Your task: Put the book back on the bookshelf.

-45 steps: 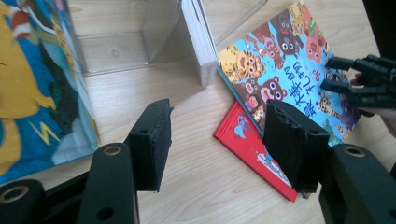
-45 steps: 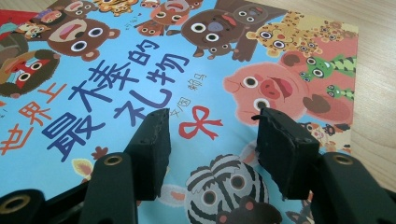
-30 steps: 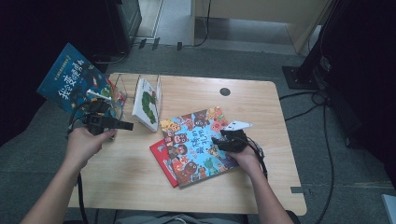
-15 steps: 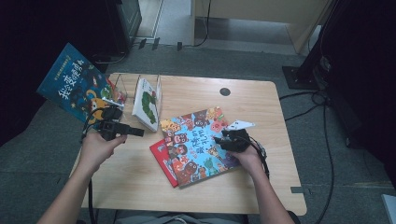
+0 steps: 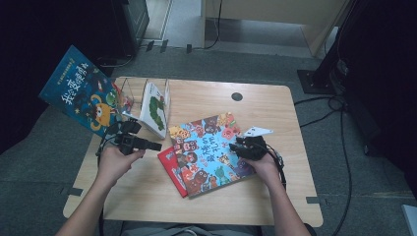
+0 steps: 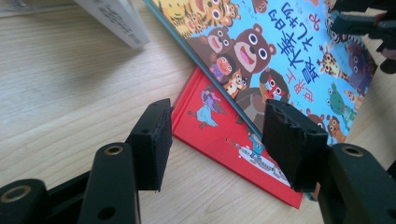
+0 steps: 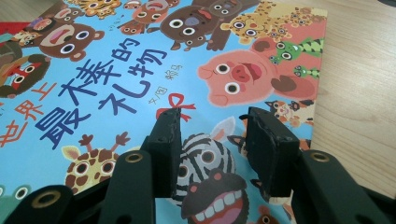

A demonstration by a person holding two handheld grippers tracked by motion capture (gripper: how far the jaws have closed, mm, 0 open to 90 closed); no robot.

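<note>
Seemingly mid-grasp, the right tool point(image 5: 236, 146), jaws just closing with nothing pinched, hovered over the blue animal picture book point(image 5: 209, 150) lying atop the red book point(image 5: 171, 164) on the tabletop point(image 5: 147, 196), needing its edge squarely between the pads, while the left tool point(image 5: 152, 146) stood open.

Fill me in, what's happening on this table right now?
A person works two grippers over picture books on a wooden table. The right gripper rests over the blue animal book, which lies on top of a red book; its fingers have just been closing, with nothing clamped yet. The left gripper is open, pointing toward the red book's corner. Behind it, a white book stands in a clear rack.
</note>
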